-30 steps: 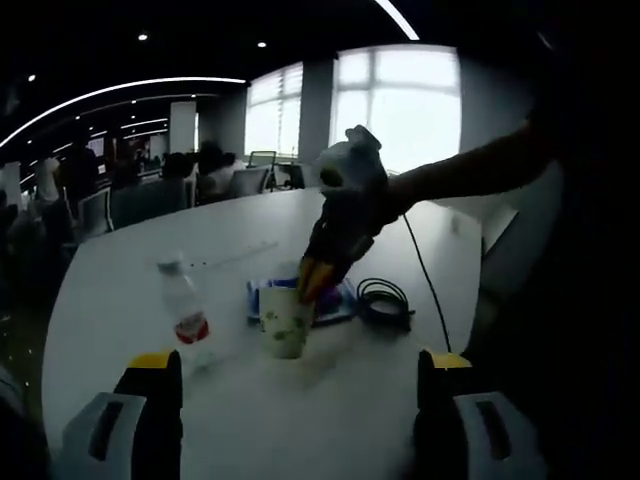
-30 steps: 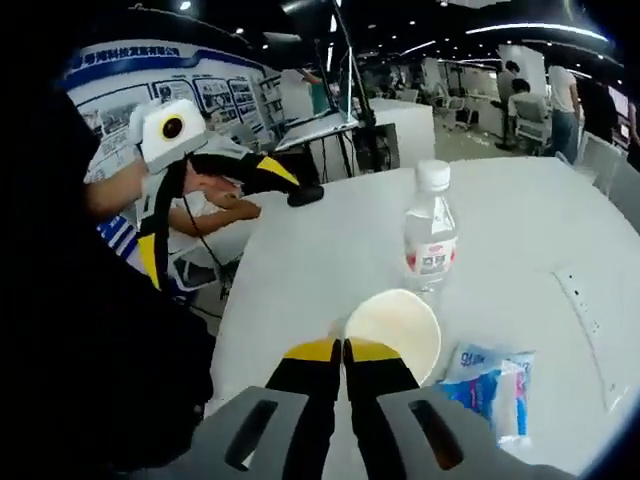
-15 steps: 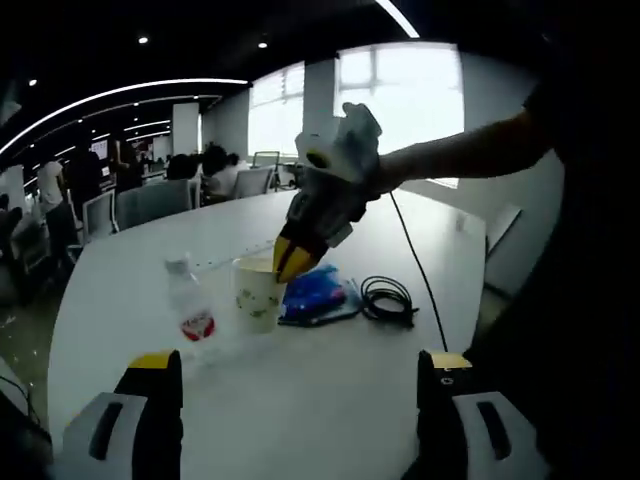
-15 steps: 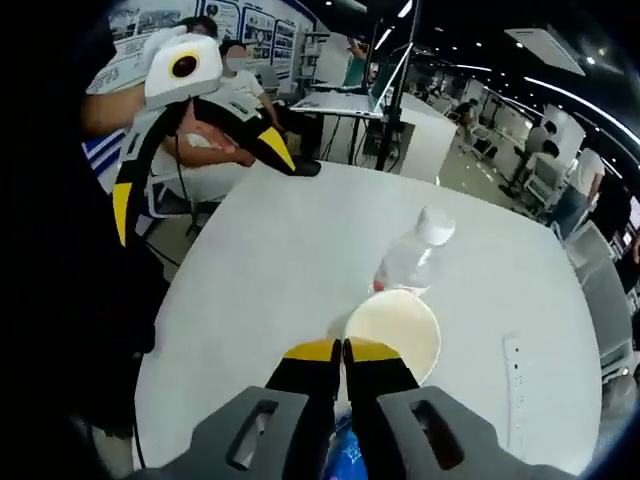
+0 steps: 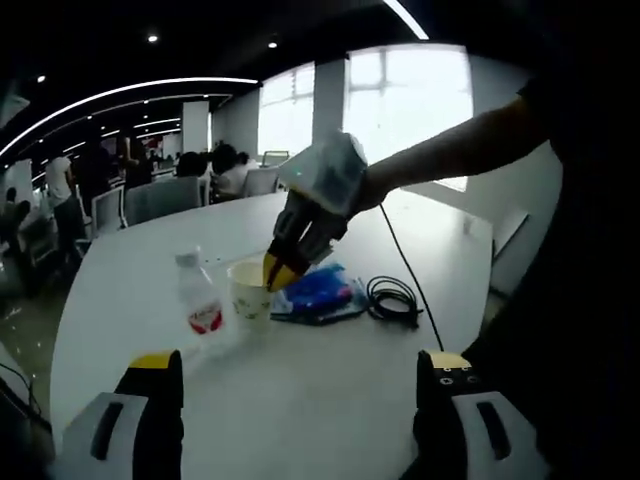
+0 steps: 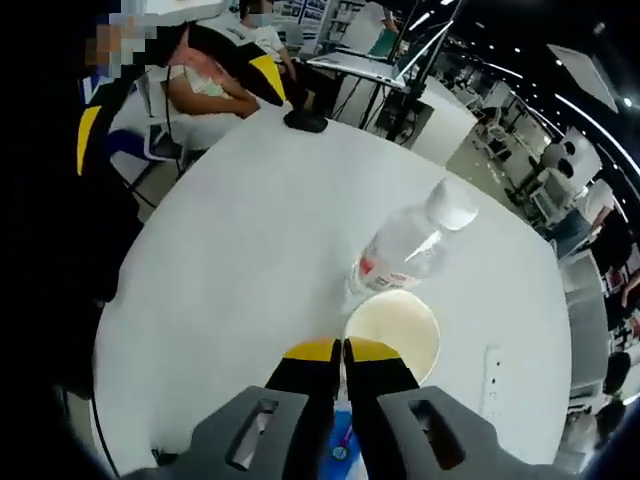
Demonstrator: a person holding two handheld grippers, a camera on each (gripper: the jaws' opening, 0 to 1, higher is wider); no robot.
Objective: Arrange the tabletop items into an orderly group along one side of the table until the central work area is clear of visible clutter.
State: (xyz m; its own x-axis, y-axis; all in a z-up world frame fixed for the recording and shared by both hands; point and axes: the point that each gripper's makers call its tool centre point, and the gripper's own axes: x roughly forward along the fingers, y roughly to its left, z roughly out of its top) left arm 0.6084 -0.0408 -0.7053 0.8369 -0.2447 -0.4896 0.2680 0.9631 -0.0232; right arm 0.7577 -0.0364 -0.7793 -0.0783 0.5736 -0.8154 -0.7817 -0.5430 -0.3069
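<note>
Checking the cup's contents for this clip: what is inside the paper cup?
In the right gripper view the paper cup shows a pale, bare interior; the right gripper, pinching its near rim, hides that edge.

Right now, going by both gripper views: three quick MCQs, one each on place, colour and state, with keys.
1. The water bottle stands where?
A. beside the paper cup
B. on the coiled cable
C. inside the cup

2. Colour of the packet behind the cup?
A. red
B. blue
C. green

3. The right gripper is
A. wide open
B. shut on the cup's rim
C. resting on the table

Key: 1 A, the bottle stands next to the cup; 2 B, a blue wrapper; 3 B, its fingers are closed together at the rim.
</note>
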